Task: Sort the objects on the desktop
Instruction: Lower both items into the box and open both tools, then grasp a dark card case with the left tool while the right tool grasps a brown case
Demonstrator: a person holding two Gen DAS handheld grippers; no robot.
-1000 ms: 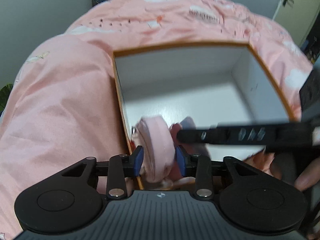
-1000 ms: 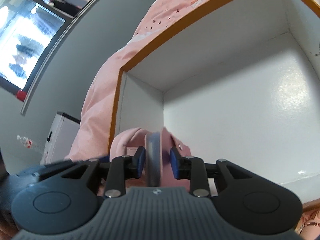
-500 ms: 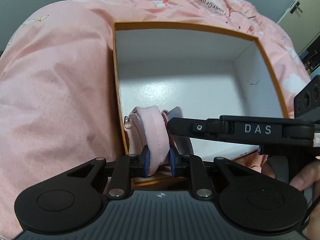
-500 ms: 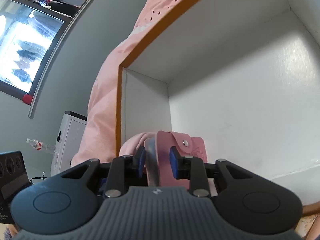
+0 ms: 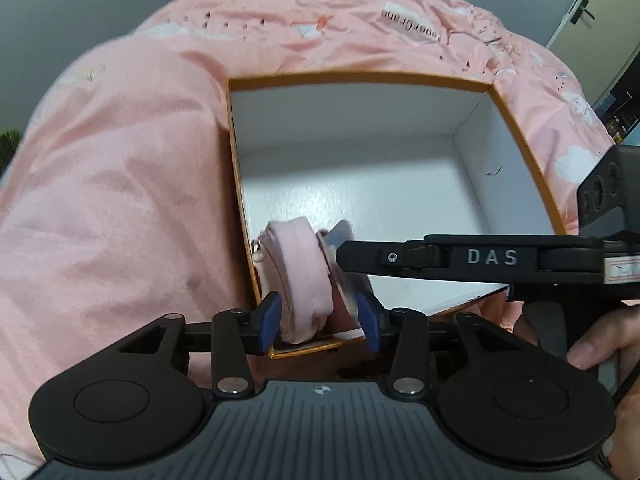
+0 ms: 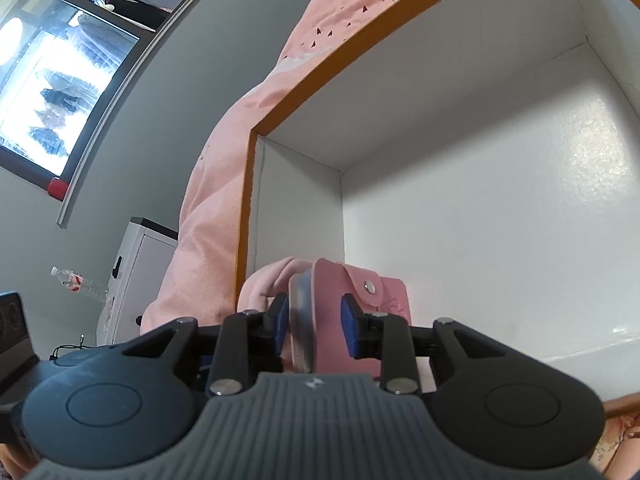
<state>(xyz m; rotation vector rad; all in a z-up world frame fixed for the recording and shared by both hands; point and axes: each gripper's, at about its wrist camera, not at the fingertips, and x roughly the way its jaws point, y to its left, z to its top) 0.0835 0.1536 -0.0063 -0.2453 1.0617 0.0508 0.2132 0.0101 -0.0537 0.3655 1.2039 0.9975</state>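
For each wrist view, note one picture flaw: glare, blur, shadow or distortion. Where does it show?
Left wrist view: the box rim bows from fisheye distortion, a shadow darkens its far floor, and the bedding is blurred. Right wrist view: the window is blown out, glare speckles the box floor, and the pouch edge between the fingers is blurred.

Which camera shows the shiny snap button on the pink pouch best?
The right wrist view: the snap button faces that camera on the pouch's pink flap. The left wrist view shows only the pouch's rounded edge, with no button visible.
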